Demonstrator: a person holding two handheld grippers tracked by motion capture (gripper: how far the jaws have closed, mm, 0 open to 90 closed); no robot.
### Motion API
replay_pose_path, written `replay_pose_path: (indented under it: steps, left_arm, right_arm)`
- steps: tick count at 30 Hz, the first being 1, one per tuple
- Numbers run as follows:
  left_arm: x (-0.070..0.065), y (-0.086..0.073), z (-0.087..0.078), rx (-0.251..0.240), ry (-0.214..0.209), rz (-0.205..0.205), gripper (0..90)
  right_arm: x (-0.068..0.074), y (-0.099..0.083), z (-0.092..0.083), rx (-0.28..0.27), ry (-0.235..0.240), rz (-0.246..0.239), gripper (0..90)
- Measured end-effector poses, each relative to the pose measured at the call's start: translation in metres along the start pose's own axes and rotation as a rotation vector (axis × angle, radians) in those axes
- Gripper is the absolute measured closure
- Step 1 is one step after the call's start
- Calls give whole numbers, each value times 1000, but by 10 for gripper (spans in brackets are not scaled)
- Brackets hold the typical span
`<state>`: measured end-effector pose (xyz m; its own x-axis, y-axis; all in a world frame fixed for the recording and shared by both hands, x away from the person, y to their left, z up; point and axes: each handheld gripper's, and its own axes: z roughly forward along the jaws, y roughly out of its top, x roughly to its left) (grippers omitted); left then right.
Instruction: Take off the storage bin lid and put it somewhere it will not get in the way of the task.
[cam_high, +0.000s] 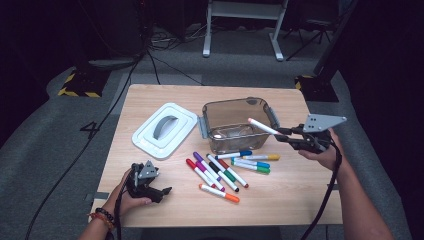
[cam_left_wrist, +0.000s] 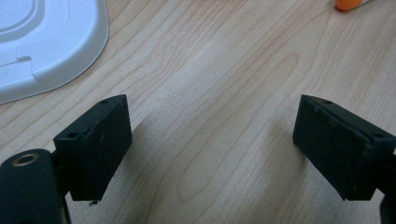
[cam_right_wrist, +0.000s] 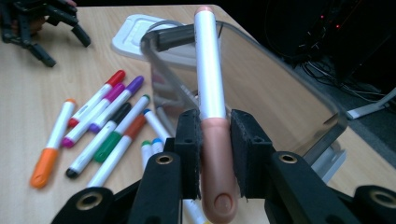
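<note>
From high up, the right gripper (cam_high: 281, 134) at the right squeezes a pink marker (cam_high: 262, 126) over the clear box (cam_high: 235, 125). The left gripper (cam_high: 161, 192) sits lower left.

In the left gripper view, its jaws stand wide apart, holding nothing, over the table (cam_left_wrist: 215, 93).

In the right gripper view, the pink marker (cam_right_wrist: 209, 84) stands mid-frame.

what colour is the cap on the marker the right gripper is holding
Pinkish tan, a skin tone; the marker clamped in the right gripper shows it best in the right gripper view.

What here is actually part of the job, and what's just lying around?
Part of the job:
right gripper, shut on a pink marker
clear box
loose markers

Lying about:
white lid
left gripper, open and idle
frame on the floor
</note>
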<state>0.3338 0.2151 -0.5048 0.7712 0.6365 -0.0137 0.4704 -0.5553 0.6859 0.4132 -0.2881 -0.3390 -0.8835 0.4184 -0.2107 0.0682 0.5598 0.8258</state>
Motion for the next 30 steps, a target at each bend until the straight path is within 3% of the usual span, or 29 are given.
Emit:
replay_pose_path:
  steps: [11,21,30]
  left_arm:
    - [0,0,0,2,0,0,122]
    - [0,0,0,1,-1,1,122]
    - [0,0,0,1,-4,3,122]
  right_arm:
    - [-30,33,56,73,57,-33,738]
    - [-33,42,114,190,118,-64,737]
    - [-33,39,150,327,173,-115,737]
